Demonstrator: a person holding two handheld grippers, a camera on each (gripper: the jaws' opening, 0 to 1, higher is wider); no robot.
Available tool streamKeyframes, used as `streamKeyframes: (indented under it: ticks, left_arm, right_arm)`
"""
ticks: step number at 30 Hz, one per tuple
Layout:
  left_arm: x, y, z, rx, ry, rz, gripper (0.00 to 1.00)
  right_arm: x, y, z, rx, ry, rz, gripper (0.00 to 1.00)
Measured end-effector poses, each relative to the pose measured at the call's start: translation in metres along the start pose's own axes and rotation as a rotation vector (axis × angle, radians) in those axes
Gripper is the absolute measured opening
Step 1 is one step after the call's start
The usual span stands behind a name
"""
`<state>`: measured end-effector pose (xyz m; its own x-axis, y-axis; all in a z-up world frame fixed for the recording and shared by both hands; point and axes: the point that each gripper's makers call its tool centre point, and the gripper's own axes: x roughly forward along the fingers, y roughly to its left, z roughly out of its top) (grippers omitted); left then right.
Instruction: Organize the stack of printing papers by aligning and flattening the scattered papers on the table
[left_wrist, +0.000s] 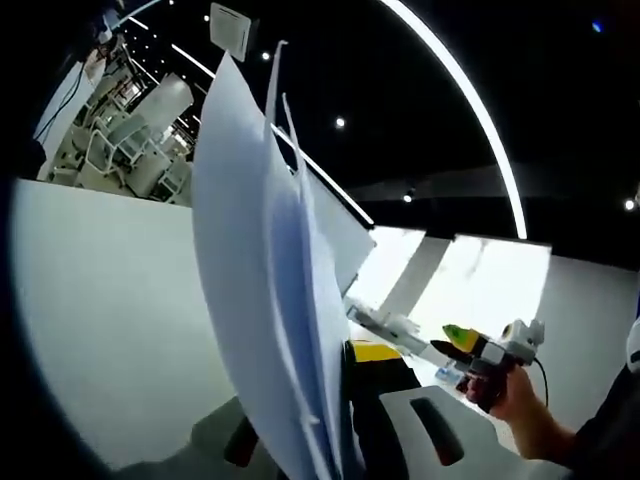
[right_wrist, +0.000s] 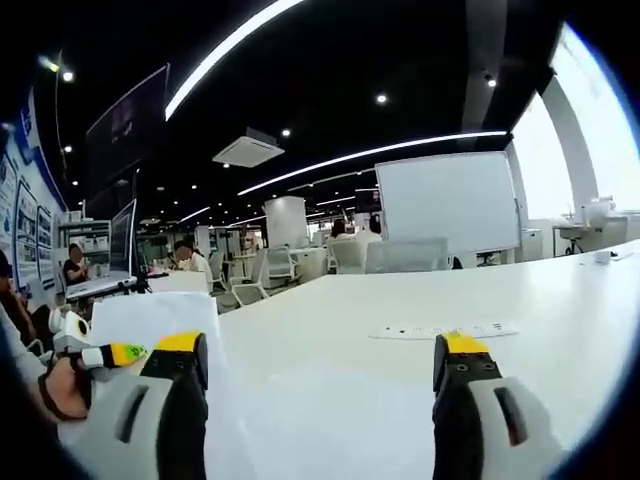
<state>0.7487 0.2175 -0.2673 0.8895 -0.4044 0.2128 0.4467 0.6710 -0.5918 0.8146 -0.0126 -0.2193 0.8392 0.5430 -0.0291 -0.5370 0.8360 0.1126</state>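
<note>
The left tool (left_wrist: 300, 440) grips a sheaf of papers (left_wrist: 265, 300), standing them upright. The right tool (right_wrist: 320, 385) gapes wide above the white table (right_wrist: 400, 370), nothing between its jaws.

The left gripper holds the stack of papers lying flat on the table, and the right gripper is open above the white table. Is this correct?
Not quite. The left gripper does hold the stack of papers, but the sheets stand up on edge, fanned apart at the top, not lying flat; the left gripper view shows this. The right gripper is indeed open above the white table.
</note>
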Motion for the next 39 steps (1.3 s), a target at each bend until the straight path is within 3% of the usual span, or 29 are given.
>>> streamKeyframes:
  ticks: [39]
  left_arm:
    - [-0.002,0.001,0.000,-0.004,-0.004,0.003,0.07]
  right_arm:
    - [-0.018,-0.007,-0.001,-0.012,0.014,-0.017,0.88]
